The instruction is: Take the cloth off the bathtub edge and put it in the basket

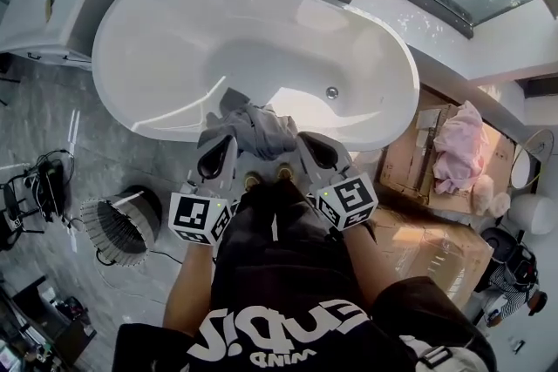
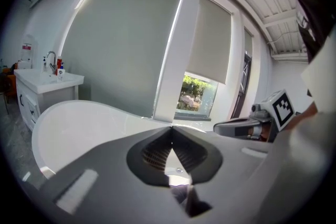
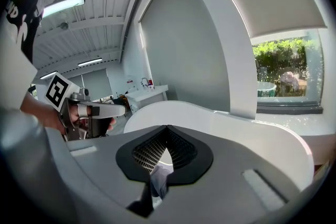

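Along the near rim of the white bathtub, the grey cloth is lying in a crumpled heap, partly draping over the edge toward us. We are holding the left tongs at the left side of the cloth and the right tongs at its right side. Both are pointing toward the tub and slightly downward, and we cannot tell whether either is touching the fabric.

Left gripper view: the jaws are meeting at their tips, pressed together, with nothing between the pads. A dark fold of the cloth is showing below them through the opening in the jaw frame.

Right gripper view: the jaws are likewise pressing tip to tip and pinching nothing. A pale grey fold of the cloth is showing underneath.

The wire basket is sitting on the grey floor to our left, well apart from the cloth and from both tongs. A pink fabric is resting on a cardboard box to the right of the tub
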### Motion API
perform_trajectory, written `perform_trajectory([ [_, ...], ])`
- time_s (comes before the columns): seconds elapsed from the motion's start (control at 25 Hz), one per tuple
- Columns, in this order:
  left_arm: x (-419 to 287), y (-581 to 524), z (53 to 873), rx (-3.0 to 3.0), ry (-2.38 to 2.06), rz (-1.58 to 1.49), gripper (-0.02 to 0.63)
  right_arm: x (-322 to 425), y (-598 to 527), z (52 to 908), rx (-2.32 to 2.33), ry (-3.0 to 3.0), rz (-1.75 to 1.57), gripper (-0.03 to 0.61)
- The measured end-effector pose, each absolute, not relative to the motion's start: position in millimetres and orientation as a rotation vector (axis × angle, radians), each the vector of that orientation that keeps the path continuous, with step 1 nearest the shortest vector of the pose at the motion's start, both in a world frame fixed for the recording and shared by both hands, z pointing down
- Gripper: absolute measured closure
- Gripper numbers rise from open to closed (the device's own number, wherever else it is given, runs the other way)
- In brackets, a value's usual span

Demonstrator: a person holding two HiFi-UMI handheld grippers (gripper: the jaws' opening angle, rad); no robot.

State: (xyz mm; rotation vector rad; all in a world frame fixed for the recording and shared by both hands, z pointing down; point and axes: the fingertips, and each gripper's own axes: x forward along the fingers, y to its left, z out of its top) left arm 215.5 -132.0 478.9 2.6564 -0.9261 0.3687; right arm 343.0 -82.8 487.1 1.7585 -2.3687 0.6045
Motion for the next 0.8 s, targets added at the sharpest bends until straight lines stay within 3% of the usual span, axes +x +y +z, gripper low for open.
perform_trajectory([
  [0.8,227,-127,593,2.579,-0.83,0.494,0.615,334,-75,580,1.698,-2.308,0.719,0.569],
])
